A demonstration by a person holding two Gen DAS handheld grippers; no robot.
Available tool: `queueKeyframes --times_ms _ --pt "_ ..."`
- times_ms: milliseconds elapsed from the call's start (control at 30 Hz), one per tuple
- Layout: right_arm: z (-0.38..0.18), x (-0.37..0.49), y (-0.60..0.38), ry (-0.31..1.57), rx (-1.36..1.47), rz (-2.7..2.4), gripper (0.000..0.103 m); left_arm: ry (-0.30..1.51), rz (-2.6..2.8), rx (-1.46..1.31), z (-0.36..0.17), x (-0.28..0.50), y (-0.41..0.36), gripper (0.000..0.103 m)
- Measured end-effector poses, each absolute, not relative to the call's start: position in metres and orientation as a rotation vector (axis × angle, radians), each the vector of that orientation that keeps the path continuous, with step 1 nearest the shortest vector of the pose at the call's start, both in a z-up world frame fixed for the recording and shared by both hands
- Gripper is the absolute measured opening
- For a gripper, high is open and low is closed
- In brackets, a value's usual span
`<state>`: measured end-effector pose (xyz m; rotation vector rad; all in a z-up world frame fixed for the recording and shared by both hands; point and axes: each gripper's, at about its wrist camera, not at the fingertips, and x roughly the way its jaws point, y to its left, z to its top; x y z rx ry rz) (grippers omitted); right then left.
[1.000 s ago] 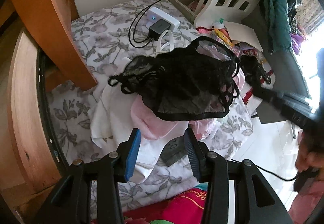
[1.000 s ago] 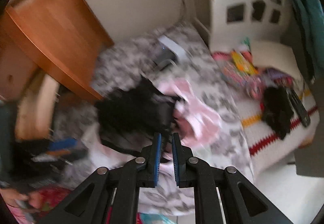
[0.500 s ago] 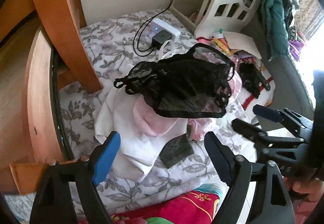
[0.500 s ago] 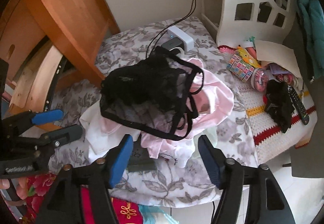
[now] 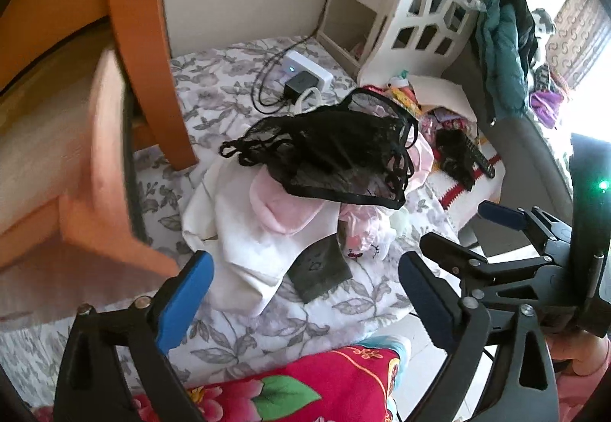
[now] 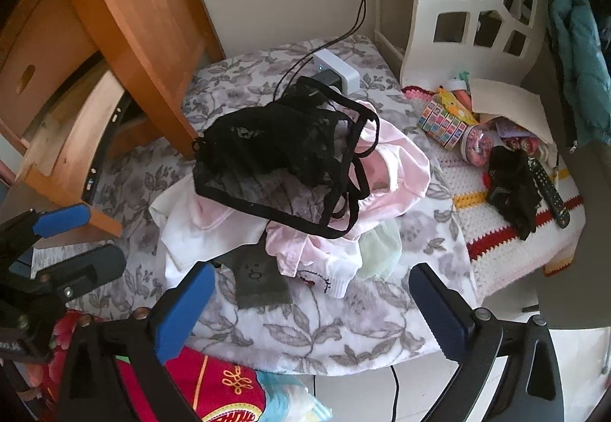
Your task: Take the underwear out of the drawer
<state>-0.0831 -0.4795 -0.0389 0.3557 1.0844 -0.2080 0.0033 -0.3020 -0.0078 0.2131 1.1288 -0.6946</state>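
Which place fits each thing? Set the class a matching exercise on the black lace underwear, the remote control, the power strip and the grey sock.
Things:
1. black lace underwear
2. remote control
3. power strip
4. grey sock

Places:
A. near the wall, cables plugged in
B. on top of the clothes pile
C. on the striped crochet blanket
D. at the front foot of the pile

Pairs: 1-B, 2-C, 3-A, 4-D

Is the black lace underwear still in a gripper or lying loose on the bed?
Lying loose. The black lace underwear sits crumpled atop the clothes pile, and no jaws touch it.
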Motion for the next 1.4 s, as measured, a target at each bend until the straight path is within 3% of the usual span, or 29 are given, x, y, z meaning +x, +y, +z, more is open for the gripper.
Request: queueKeyframes --times_ms 567,967,1400 --pt "0.011 -0.094 -0.428 0.973 0.311 -0.191 0.103 0.978 -0.498 0.065 0.021 -0.001 -0.203 0.1" --pt "0.043 -0.092 -0.363 0.91 0.267 -0.11 0.103 0.858 -0.29 0.129 0.045 -0.016 -0.152 0.1" --pt "0.058 -0.097 -0.324 0.872 0.22 -0.054 0.103 0.853 -0.194 0.052 0.048 -0.031 -0.102 0.1"
